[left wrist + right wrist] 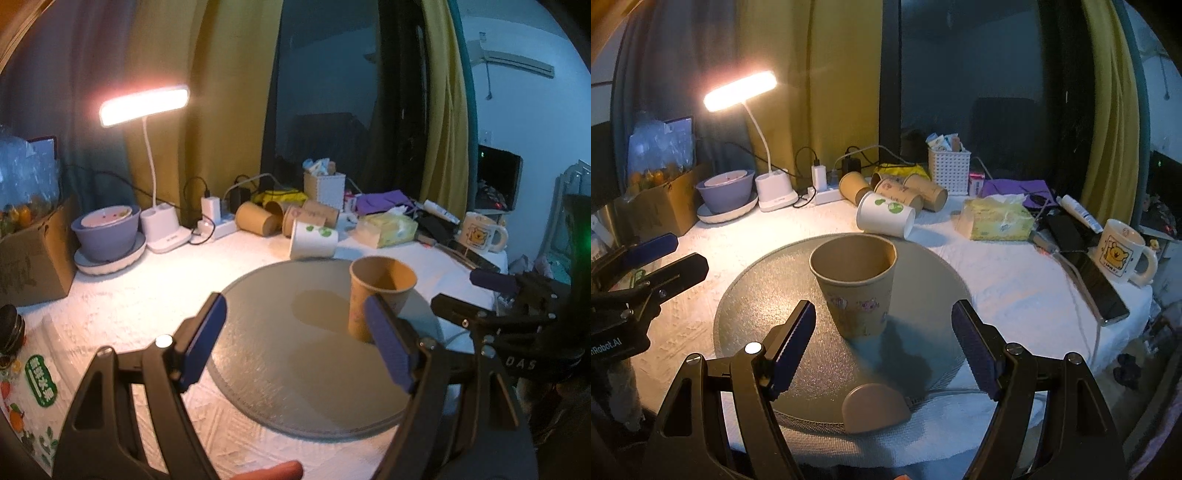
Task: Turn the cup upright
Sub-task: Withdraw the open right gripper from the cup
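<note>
Both tools are built alike. The left gripper (295, 336) has a matte black plastic frame with triangular cut-outs in its two branching arms, and each finger (205, 341) ends in a dark blue pad with a finely ribbed face. Round silver screw heads sit at the pivots near the base of the pads. The right gripper (882, 345) shows the same black skeleton, blue ribbed fingers (792, 349) and bright silver screws. Seen from the opposite camera, each body carries small bolts along its linkage and white lettering: "DAS" on the right one, "nRobot.AI" on the left one, both cut off.
</note>
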Available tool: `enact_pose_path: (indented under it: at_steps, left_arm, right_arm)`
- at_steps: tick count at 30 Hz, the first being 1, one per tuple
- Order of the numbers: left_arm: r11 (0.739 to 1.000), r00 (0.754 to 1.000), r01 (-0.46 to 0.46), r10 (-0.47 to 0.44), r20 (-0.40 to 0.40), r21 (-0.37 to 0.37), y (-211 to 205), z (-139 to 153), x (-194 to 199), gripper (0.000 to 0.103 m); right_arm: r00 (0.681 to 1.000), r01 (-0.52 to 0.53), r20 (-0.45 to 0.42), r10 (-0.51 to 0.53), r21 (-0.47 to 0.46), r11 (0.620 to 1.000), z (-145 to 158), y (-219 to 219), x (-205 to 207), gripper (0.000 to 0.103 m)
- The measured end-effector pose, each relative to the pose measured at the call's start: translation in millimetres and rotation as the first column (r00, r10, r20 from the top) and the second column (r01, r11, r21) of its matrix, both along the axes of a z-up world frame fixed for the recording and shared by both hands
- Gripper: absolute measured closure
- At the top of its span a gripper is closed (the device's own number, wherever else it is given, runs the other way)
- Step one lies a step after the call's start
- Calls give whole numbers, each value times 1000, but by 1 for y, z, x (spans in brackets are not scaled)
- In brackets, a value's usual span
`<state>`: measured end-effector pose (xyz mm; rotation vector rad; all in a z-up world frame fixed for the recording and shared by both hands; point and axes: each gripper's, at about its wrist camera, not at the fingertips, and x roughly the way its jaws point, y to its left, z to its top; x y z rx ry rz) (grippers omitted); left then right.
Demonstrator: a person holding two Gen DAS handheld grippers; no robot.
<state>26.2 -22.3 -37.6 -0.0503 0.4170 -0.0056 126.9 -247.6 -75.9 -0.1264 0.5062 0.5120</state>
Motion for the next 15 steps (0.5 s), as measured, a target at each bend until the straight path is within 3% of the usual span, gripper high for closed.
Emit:
enact_pose_path:
  at_steps: [15]
  left_arm:
    - [998, 995, 55, -57, 86, 32, -15, 27, -16, 24]
  right_arm:
    - [998, 22, 65, -24, 31, 999, 30, -15, -18, 24]
